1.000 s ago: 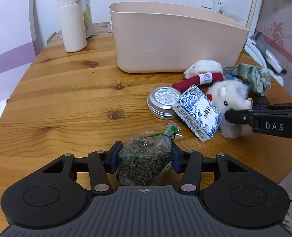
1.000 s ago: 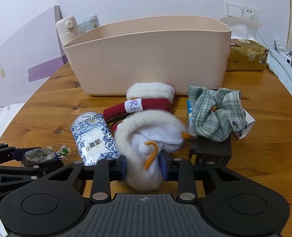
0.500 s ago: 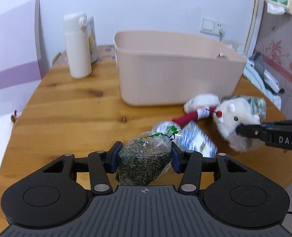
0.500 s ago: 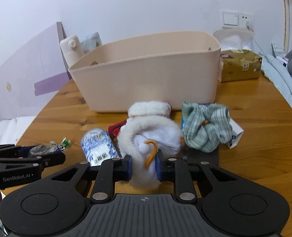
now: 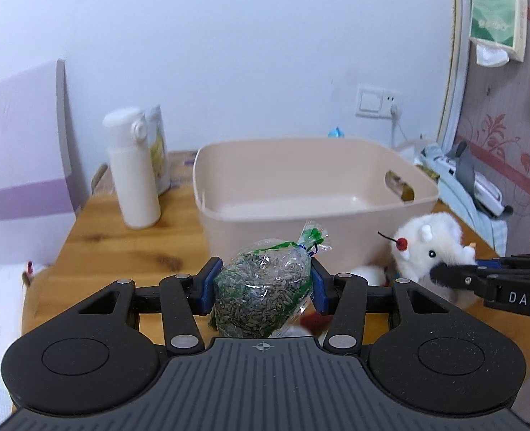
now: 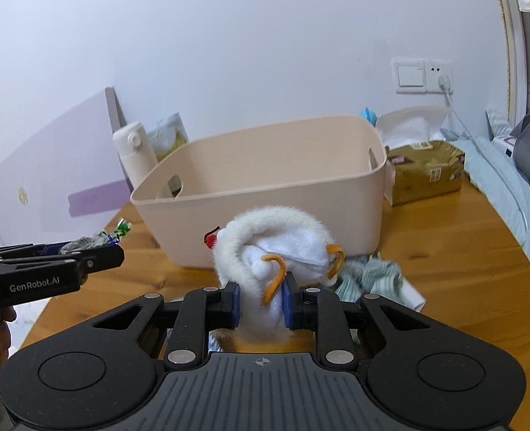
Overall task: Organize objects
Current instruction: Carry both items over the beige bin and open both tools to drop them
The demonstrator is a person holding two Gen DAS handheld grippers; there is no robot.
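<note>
Clear plastic bag of dark pellets [image 5: 261,291] sits clamped in the left tongs [image 5: 263,285], lifted off the wooden desk [image 5: 128,251]. At its 12 o'clock stands the beige bin [image 5: 311,194]. At 3 o'clock, the right tongs [image 6: 259,303], which have just narrowed, pinch the white plush toy [image 6: 275,248].

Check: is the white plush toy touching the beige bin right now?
Cannot tell. The right wrist view shows the white plush toy in the right gripper, overlapping the beige bin front wall; neither view shows a gap or contact.
</note>
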